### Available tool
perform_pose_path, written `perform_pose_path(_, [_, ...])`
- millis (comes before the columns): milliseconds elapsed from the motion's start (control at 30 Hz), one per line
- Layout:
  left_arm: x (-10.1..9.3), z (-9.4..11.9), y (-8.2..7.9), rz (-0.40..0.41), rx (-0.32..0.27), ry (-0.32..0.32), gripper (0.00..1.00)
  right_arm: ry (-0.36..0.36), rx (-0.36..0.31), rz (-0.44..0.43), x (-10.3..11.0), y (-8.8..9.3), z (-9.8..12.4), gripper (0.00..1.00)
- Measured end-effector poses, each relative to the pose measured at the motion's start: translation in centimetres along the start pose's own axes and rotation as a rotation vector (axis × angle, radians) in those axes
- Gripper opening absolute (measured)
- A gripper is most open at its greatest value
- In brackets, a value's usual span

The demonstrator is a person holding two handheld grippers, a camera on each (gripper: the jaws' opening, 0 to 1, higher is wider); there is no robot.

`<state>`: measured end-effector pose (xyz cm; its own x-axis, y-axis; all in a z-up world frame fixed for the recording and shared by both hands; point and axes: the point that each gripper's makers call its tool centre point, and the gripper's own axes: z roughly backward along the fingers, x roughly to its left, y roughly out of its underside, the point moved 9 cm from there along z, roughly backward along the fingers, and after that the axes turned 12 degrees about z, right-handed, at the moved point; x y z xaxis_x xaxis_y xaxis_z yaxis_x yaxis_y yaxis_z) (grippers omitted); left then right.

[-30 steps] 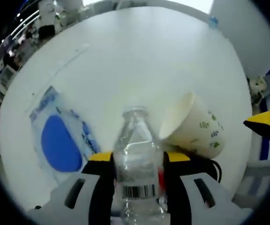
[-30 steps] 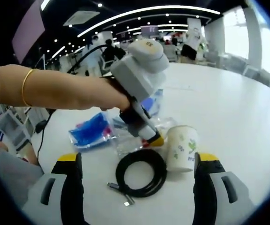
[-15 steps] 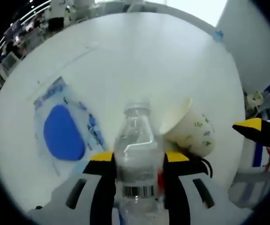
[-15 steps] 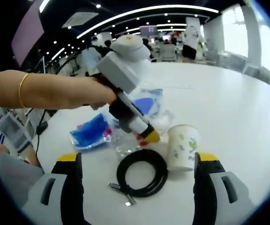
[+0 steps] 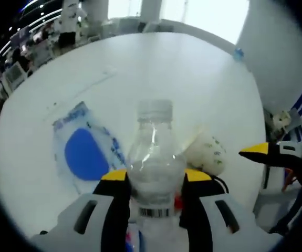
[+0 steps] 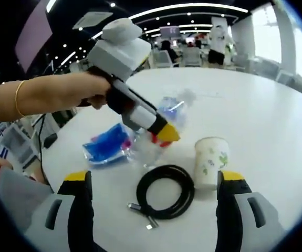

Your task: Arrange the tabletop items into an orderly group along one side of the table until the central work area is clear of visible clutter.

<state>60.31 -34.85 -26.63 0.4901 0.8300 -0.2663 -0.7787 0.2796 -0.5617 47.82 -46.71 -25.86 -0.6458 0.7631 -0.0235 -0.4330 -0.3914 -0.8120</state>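
White and round, the table (image 6: pixel 277 121) stretches under bright ceiling lights, with people and desks far behind. My left gripper (image 5: pixel 151 178) pinches a clear plastic bottle (image 5: pixel 154 157) between its yellow-tipped jaws, gripping around the body above the barcode label, cap end pointing away from me. From the right gripper view, that bottle (image 6: pixel 158 134) is tilted and lifted above the tabletop, my hand (image 6: pixel 95 89) behind it. My right gripper (image 6: pixel 153 184) hangs with its jaws spread wide, nothing between them. Ahead of it lie a coiled black cable (image 6: pixel 164 191) and, just beside it, an upright paper cup (image 6: pixel 211 160) with a leaf print. Blue packets (image 6: pixel 106 144) lie further left.
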Motion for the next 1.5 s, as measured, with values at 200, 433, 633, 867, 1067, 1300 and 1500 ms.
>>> perform_pose_path(200, [-0.1,0.9,0.1,-0.044,-0.047,0.016,0.35,0.004,0.002,0.006,0.0,0.0,0.0,0.98])
perform_pose_path(433, [0.0,1.7,-0.1,-0.096,-0.114,0.045,0.35,-0.002,0.008,0.018,0.3,0.1,-0.1,0.98])
perform_pose_path(633, [-0.1,2.3,-0.4,-0.141,-0.192,0.128,0.35,-0.014,0.011,0.036,0.6,0.1,-0.2,0.99])
perform_pose_path(867, [0.2,4.1,-1.0,-0.204,-0.292,0.281,0.35,-0.013,0.007,0.041,0.6,0.1,-0.1,0.99])
perform_pose_path(1067, [1.9,5.9,-1.1,-0.249,-0.335,0.342,0.35,-0.016,0.008,0.046,0.9,0.1,-0.1,0.99])
perform_pose_path(1300, [4.4,7.8,-0.8,-0.282,-0.364,0.403,0.35,-0.043,0.008,0.047,1.6,0.5,0.0,0.99])
perform_pose_path(1500, [6.4,9.3,-0.4,-0.317,-0.389,0.397,0.35,-0.063,-0.009,0.056,2.1,0.4,-0.2,0.99])
